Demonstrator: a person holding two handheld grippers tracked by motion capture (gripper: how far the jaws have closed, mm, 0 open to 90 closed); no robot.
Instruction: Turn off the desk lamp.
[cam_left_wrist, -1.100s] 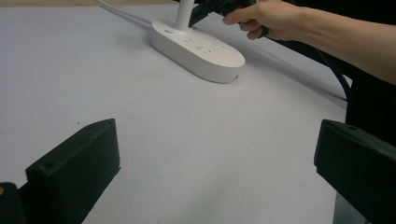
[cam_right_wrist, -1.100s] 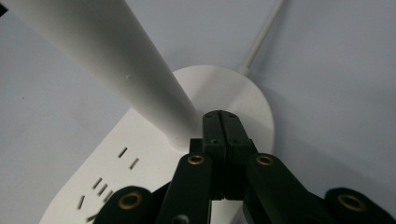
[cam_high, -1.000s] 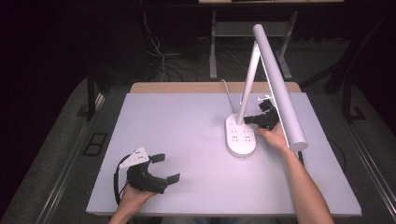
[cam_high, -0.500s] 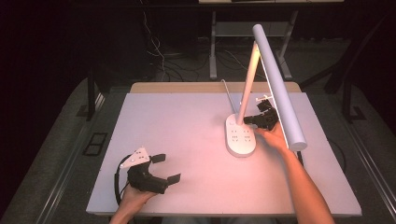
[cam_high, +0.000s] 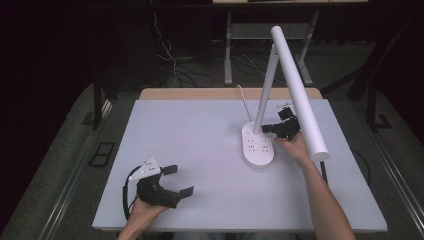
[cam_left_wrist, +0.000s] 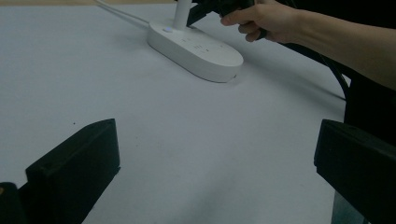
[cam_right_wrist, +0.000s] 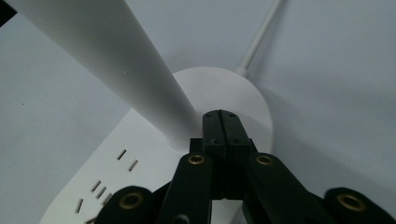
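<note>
**Me:** With its two black jaws pressed flat together and nothing between them, my right claw (cam_right_wrist: 225, 122) sits in the lower middle of the right gripper view, its closed tip right at the foot of the lamp stem (cam_right_wrist: 116, 60), which slants off to the upper left of the frame.

**Partner:** So you're poking, not gripping?

**Me:** That's how I read it. The tip looks to be on or just above the lamp base (cam_right_wrist: 140, 158), close to where the stem joins it. In the left gripper view a small round button (cam_left_wrist: 167, 30) shows on the base beside the stem, in the upper middle of the frame; I judge that's the target.

**Partner:** And the lamp itself?

**Me:** Right of centre in the high view: the oval base on the desk (cam_high: 200, 150), with the long lamp head (cam_high: 300, 95) slanting down over my right hand (cam_high: 295, 147).

**Partner:** Your other hand?

**Me:** My left claw (cam_high: 175, 180) is at the lower left, jaws wide apart, holding nothing, well apart from the lamp.

**Partner:** What could go wrong?

**Me:** A sideways press could slide the light base across the smooth desk, since nothing steadies it. The tip might land on the stem foot rather than the button. Lifting carelessly, I could knock the head just above my hand.
</note>
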